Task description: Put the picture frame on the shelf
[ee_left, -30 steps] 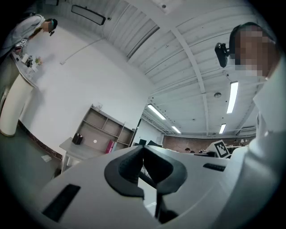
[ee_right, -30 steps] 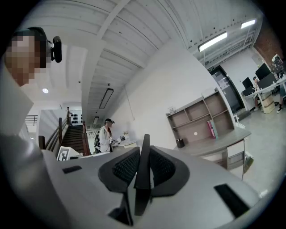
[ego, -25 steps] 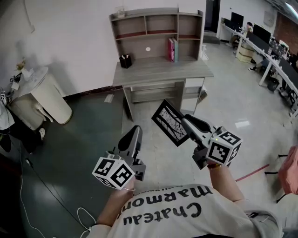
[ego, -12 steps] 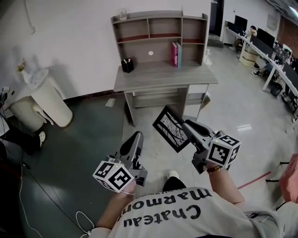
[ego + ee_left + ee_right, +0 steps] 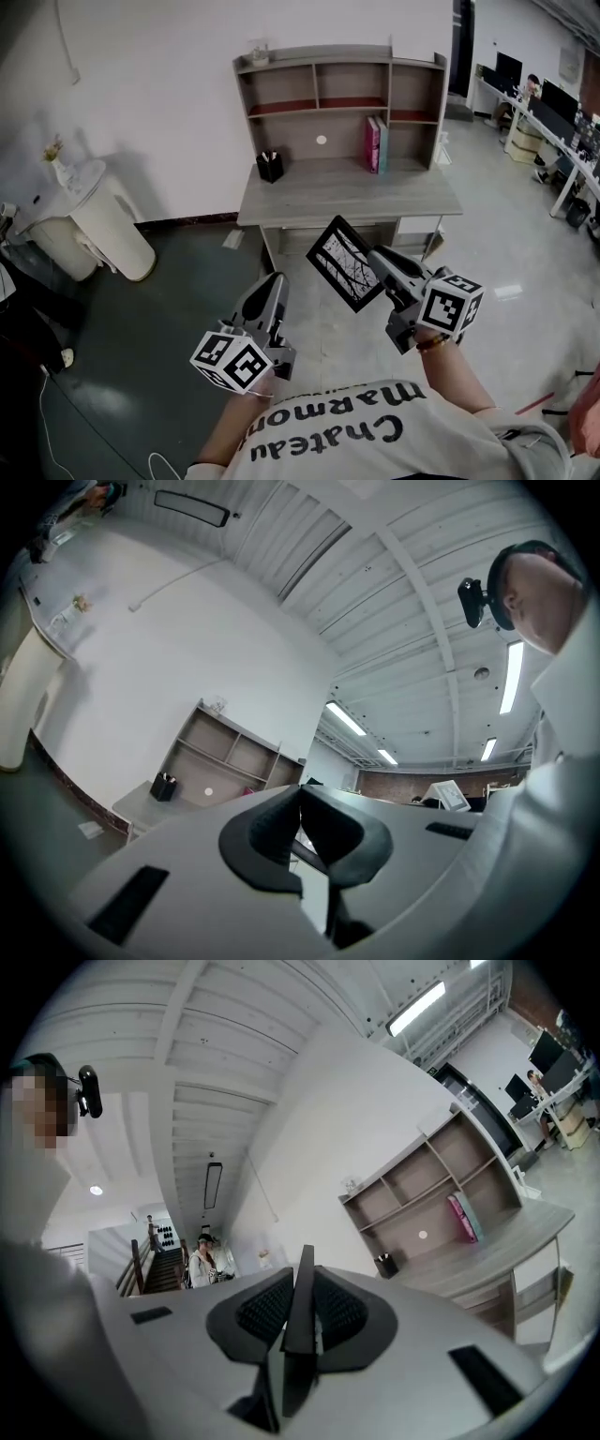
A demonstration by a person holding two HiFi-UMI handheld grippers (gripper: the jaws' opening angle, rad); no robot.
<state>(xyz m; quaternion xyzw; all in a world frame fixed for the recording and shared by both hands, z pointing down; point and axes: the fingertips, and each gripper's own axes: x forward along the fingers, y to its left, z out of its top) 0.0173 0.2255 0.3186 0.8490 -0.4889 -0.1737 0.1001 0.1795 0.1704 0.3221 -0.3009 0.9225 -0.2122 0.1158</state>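
Clamps right gripper (image 5: 380, 258) fingers edge-on to picture frame (image 5: 343, 264) — thin hold, could twist loose short of shelf (image 5: 342, 103); left gripper (image 5: 272, 284) fingers together.

The one legible print was on my shirt (image 5: 328, 424), at 6 o'clock in the head view. It read "Chateau" and, past it toward 12, "Marmon", with the word's end out of sight. Both were upside down to me.
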